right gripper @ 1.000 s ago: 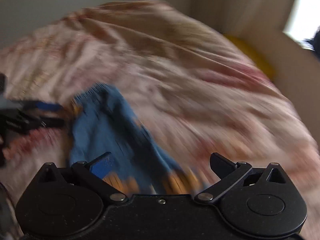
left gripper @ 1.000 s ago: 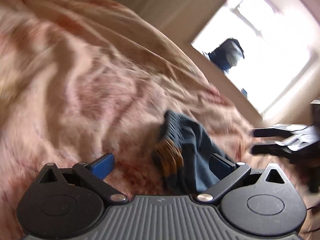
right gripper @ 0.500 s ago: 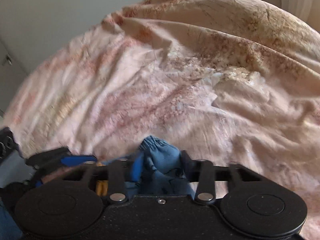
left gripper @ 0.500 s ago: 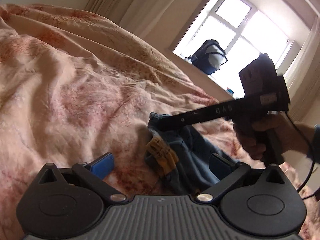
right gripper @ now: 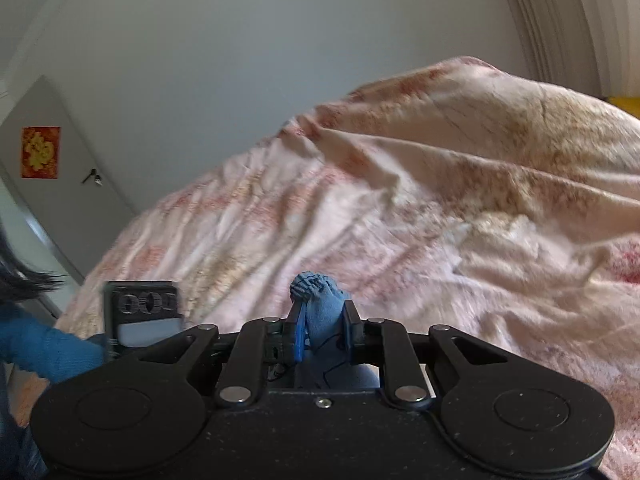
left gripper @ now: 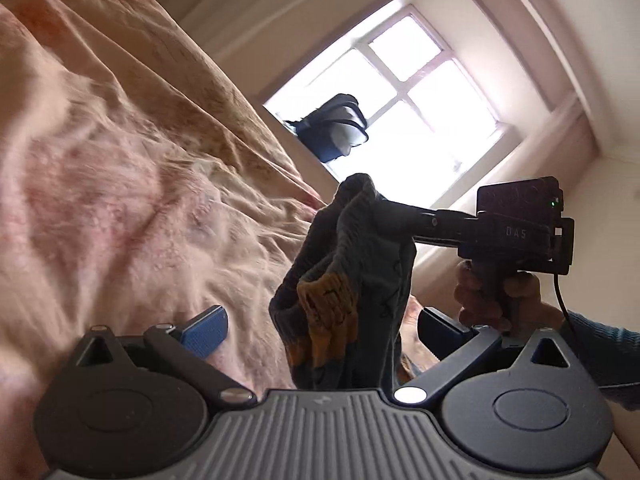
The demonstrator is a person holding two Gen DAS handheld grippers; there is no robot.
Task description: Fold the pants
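Observation:
Small blue pants [left gripper: 352,280] with a yellow patch hang in the air above the bed, bunched up. In the left wrist view my right gripper [left gripper: 380,210] comes in from the right and is shut on their top edge. In the right wrist view the same gripper [right gripper: 320,320] is shut on a bunch of blue cloth [right gripper: 320,304]. My left gripper [left gripper: 320,328] is open; the hanging pants dangle between its blue fingers [left gripper: 206,328] without being pinched.
A pink floral bedspread [left gripper: 120,184] covers the bed below, wrinkled. A window [left gripper: 400,100] with a dark bag [left gripper: 332,128] on its sill is behind. A door [right gripper: 52,184] with a red picture is at far left in the right wrist view.
My right gripper closed on the pants' top edge and lifted them off the bedspread. The left gripper stayed open and tilted upward.

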